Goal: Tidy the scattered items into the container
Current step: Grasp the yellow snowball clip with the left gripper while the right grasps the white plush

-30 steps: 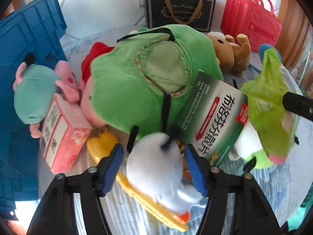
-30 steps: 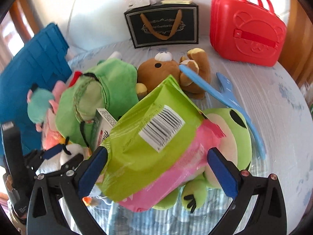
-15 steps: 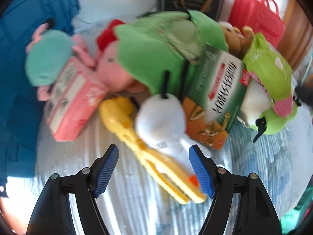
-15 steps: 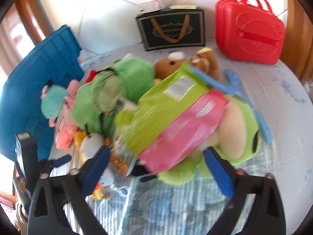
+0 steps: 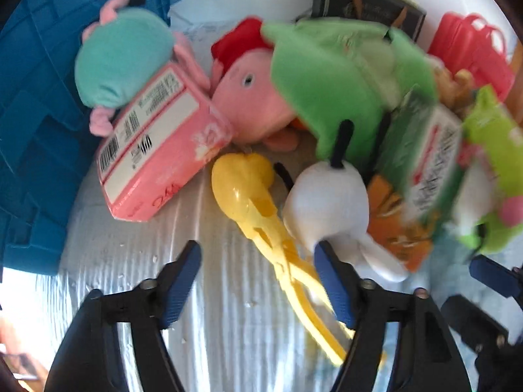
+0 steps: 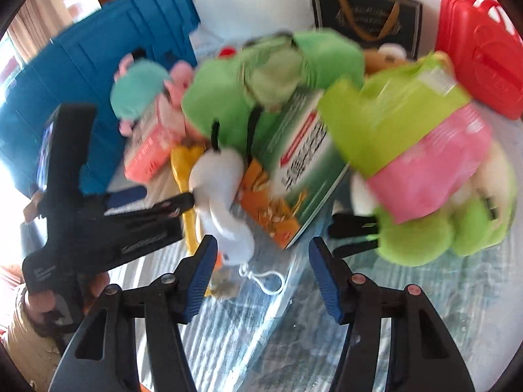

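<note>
Scattered items lie heaped on a pale bedspread beside the blue crate [image 5: 32, 130]. My left gripper [image 5: 258, 277] hovers low over the handles of the yellow tongs [image 5: 245, 183]. Its jaws are closing, the tongs' handles run between them, and the pads do not press. A white plush [image 5: 327, 202] touches its right finger. My right gripper [image 6: 261, 271] is closing too, over the bedspread, with only the white plush's [image 6: 219, 189] cord loop between its fingers. The left gripper [image 6: 157, 196] shows at the left of the right wrist view.
In the pile are a pink box [image 5: 157, 150], a teal plush [image 5: 121, 55], a pink plush [image 5: 251, 107], a green plush [image 5: 330, 75], a green medicine box [image 6: 300, 156] and a green-pink bag [image 6: 408, 124] on a frog plush [image 6: 425, 235]. A red case [image 6: 480, 52] and a black gift bag [image 6: 366, 16] stand behind.
Both grippers drew back and down from the pile and their jaws narrowed. The left one slid from around the white plush to over the yellow tongs. The right one left the green-pink bag, moving left.
</note>
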{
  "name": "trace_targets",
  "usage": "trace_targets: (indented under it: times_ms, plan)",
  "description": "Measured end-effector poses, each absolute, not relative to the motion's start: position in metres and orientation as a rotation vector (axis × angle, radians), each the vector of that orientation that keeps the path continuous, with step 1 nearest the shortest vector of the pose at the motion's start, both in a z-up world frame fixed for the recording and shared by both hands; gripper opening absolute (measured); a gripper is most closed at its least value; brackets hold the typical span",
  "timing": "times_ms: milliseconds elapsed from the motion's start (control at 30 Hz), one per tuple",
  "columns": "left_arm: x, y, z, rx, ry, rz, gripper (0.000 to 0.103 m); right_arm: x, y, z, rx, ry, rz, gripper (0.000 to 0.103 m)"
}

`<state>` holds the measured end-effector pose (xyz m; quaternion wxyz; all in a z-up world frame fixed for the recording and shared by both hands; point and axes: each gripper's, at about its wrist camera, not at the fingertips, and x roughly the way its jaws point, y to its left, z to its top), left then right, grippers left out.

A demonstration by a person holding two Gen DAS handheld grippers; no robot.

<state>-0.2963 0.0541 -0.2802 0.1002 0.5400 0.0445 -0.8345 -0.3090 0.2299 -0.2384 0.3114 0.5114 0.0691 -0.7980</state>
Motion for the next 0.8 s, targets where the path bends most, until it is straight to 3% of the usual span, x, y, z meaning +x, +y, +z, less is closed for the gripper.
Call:
trace_targets:
  times_ms: [33,67,333,400,467,667,733,800]
  plan:
    - [-0.293,0.051,-0.286,1.623,0.129,-2.443,0.042,-0.310,0.227,-0.245,1.360,0.190,-2.097,0.058]
    - [-0.289,0.047,-0.290,1.646,0.127,-2.426,0.038,-0.311,0.224,-0.250,1.365,0.192,-2.091,0.058]
    - [-0.263,0.010,-0.282,1.633,0.029,-2.419,0.041,-0.314,0.186,-0.259,1.345,0.198,-2.028,0.058]
    - [-0.266,0.004,-0.273,1.597,0.041,-2.453,0.055,-0.314,0.174,-0.255,1.329,0.233,-2.035,0.058]
    - [-0.269,-0.001,-0.269,1.566,0.034,-2.464,0.060,-0.316,0.164,-0.255,1.333,0.244,-2.034,0.058]
    - [-0.280,-0.009,-0.288,1.600,0.036,-2.451,0.061,-0.325,0.128,-0.272,1.372,0.366,-2.036,0.057]
    - [-0.281,-0.005,-0.296,1.624,0.019,-2.434,0.058,-0.327,0.119,-0.280,1.392,0.395,-2.022,0.045]
    - [-0.279,-0.004,-0.301,1.630,0.037,-2.432,0.052,-0.329,0.112,-0.288,1.431,0.406,-2.056,0.041]
